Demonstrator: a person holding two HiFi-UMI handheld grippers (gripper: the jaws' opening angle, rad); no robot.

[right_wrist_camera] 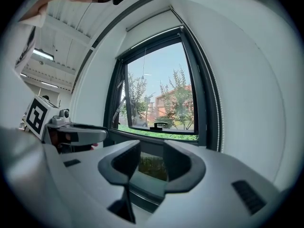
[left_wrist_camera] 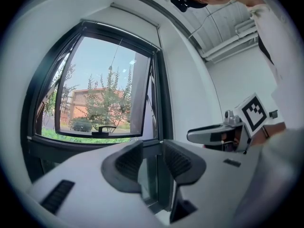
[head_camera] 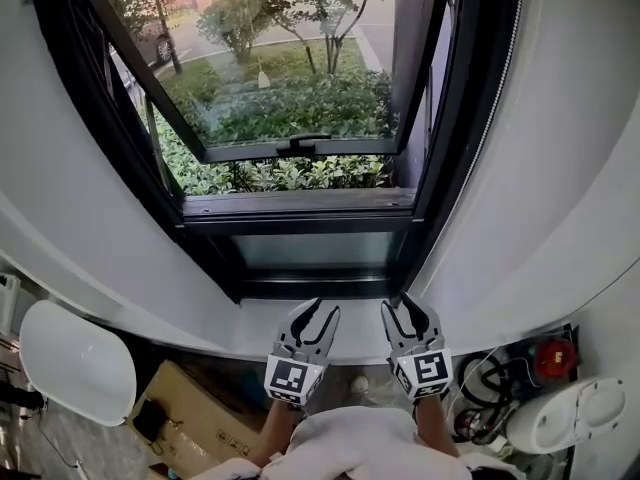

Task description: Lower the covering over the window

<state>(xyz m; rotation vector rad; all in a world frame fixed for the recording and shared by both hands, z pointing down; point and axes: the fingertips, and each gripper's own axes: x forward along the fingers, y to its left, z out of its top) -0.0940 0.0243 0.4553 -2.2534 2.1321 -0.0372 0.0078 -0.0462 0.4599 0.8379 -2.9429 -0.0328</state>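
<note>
At sill (head_camera: 250,336) edge | left gripper (head_camera: 326,309) jaws apart, empty | right gripper (head_camera: 400,306) likewise | window (head_camera: 290,98) uncovered, blind (right_wrist_camera: 151,19) up at top edge | bead chain (head_camera: 497,88) along right frame, apart from both

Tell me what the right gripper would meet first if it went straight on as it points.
The right gripper would probably meet the window's lower pane, which shows between its open, empty jaws. Nothing nearer lies in that line. Depth is unclear, so the frame's bottom bar could come first.
</note>
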